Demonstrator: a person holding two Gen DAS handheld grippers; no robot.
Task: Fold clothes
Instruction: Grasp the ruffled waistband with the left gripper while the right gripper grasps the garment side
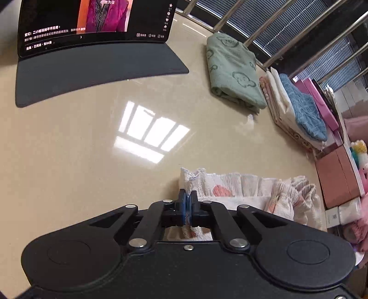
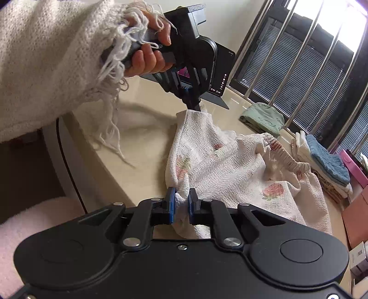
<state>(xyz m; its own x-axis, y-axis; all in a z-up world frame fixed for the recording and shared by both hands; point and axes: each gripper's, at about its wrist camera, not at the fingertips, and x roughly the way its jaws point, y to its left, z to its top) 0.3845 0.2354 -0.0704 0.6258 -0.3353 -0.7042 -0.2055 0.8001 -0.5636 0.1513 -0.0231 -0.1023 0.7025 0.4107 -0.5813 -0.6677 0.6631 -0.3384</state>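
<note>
Left wrist camera sits low over the counter point(image 1: 69, 149), facing the tablet point(image 1: 92, 20) at 11 o'clock. Right wrist camera looks from the counter's near edge, close in. Both share the green folded towel point(image 1: 232, 69) point(image 2: 262, 117) at 2 o'clock.

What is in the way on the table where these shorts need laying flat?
Nothing visible. Both tongs, left and right, already grip the shorts. The table ahead is bare; the tablet and green towel sit off toward its far edge.
</note>
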